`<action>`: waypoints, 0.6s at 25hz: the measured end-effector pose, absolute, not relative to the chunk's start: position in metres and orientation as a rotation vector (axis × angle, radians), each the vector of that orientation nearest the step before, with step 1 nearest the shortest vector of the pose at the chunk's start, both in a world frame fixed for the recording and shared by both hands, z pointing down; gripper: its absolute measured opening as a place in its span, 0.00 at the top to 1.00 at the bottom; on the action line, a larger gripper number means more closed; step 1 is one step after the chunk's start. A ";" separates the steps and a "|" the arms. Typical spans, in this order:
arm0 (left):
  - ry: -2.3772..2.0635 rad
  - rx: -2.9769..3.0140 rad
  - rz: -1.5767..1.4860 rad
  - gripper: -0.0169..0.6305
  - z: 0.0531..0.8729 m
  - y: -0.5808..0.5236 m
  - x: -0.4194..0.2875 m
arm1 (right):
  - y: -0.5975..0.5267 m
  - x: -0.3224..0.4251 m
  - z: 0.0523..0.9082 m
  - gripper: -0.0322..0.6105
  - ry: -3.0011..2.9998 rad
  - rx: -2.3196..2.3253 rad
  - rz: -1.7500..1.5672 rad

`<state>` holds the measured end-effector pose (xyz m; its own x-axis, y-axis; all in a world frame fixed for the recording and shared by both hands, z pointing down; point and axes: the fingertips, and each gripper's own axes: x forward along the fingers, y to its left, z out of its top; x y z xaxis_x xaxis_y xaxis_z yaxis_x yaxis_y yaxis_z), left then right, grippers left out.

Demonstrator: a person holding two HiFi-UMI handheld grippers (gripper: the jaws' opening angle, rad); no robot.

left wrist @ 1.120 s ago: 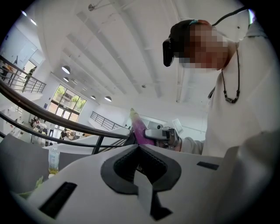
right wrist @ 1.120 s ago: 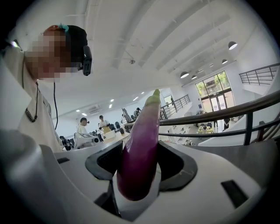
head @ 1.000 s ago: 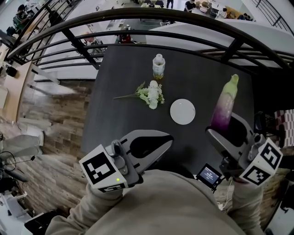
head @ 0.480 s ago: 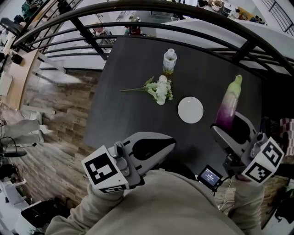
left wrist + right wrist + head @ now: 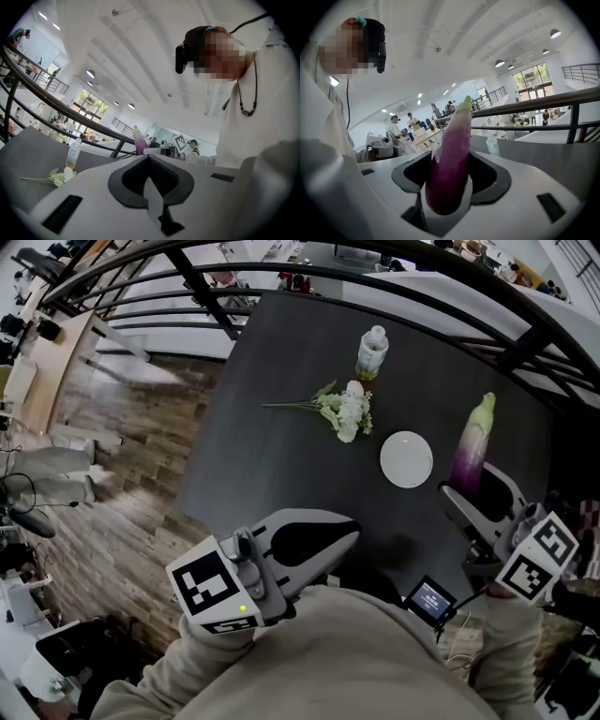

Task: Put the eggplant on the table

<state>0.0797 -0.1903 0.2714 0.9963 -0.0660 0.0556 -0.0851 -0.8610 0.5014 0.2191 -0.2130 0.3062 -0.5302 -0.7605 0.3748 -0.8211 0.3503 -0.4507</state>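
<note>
A purple eggplant (image 5: 472, 448) with a pale green tip stands upright in my right gripper (image 5: 474, 495), whose jaws are shut on its lower end above the right side of the dark table (image 5: 281, 418). The right gripper view shows the eggplant (image 5: 451, 161) clamped between the jaws, tip pointing up. My left gripper (image 5: 333, 532) is shut with nothing in it, held near my body at the table's near edge; its closed jaws fill the left gripper view (image 5: 150, 159).
On the table lie a white round plate (image 5: 406, 458), a bunch of white flowers (image 5: 345, 409) and a small bottle (image 5: 372, 352) at the far side. A dark curved railing (image 5: 394, 277) runs behind the table. A small screen device (image 5: 429, 600) hangs near my chest.
The view has shifted so the table and its items sit further right and up. The right gripper with the eggplant has edged to the right. The left gripper has barely moved.
</note>
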 end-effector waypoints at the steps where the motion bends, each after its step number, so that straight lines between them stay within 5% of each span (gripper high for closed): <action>1: -0.119 2.609 0.052 0.97 0.272 -0.190 0.077 | -0.215 0.218 0.309 0.55 -2.500 1.458 0.934; 15: -0.236 2.556 0.088 0.97 0.292 -0.178 0.061 | -0.231 0.223 0.362 0.55 -2.467 1.357 1.004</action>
<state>0.0612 -0.1781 0.2919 0.9822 -0.1498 0.1129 -0.1871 -0.8247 0.5337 0.2235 -0.2306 0.3621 -0.5786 -0.6940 0.4285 -0.7959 0.3656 -0.4825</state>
